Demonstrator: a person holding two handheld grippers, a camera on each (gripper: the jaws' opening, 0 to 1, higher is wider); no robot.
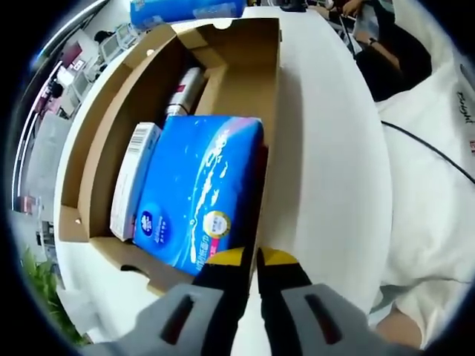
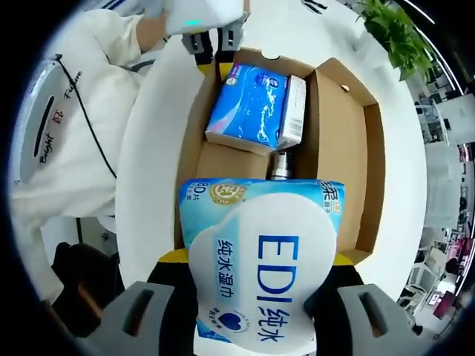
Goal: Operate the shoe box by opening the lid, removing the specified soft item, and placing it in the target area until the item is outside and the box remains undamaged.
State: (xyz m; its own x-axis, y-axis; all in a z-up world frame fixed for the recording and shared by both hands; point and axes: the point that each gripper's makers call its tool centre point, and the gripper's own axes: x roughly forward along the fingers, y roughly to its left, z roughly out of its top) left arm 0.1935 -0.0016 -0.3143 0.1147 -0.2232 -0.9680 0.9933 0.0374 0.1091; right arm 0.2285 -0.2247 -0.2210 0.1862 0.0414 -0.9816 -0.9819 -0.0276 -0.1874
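An open cardboard shoe box [image 1: 237, 67] [image 2: 338, 148] lies on a white table. Inside it are a blue tissue pack [image 1: 200, 193] [image 2: 249, 107], a white carton [image 1: 133, 178] [image 2: 295, 111] standing beside the pack, and a silver can [image 1: 185, 93] [image 2: 280, 167]. My left gripper [image 1: 257, 259] [image 2: 214, 44] is shut on the box's wall at one end corner. At the box's other end, my right gripper [image 2: 260, 259] is shut on a soft pale-blue wet-wipes pack [image 2: 274, 222] [image 1: 185, 11], held up over the box and hiding that end.
The white table [image 1: 326, 148] [image 2: 156, 148] has bare room along the box's long side. A person in white clothes [image 1: 438, 185] [image 2: 67, 111] stands close at that edge, with a black cable across them. A green plant [image 2: 393, 30] is past the far edge.
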